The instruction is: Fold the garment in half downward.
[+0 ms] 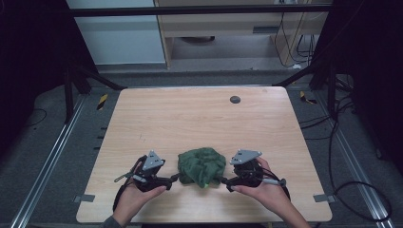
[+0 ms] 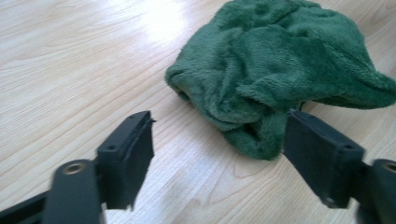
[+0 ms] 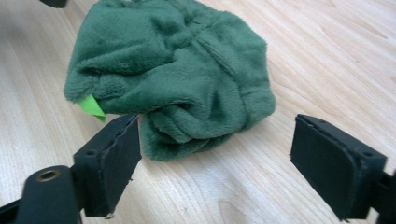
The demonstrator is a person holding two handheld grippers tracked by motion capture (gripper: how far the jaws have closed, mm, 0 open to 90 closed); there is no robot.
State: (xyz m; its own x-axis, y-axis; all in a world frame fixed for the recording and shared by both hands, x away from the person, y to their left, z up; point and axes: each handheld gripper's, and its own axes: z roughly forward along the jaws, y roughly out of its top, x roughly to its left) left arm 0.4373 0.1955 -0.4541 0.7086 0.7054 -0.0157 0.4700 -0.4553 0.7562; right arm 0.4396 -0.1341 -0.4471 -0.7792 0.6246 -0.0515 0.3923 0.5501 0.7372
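— While both grippers' fingers stand spread, pinching nothing, the green cloth [image 1: 201, 166] lies bunched at lower centre on the surface [image 1: 199, 114].
— Closing blindly risks pinching several layers, dragging the whole bundle.

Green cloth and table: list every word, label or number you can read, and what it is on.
None can be read.
Bright green tag at the edge of the green cloth: no print visible on it.
Wooden table: bare, no writing.
Yellow-and-black striped tape on the floor: stripes, no words.
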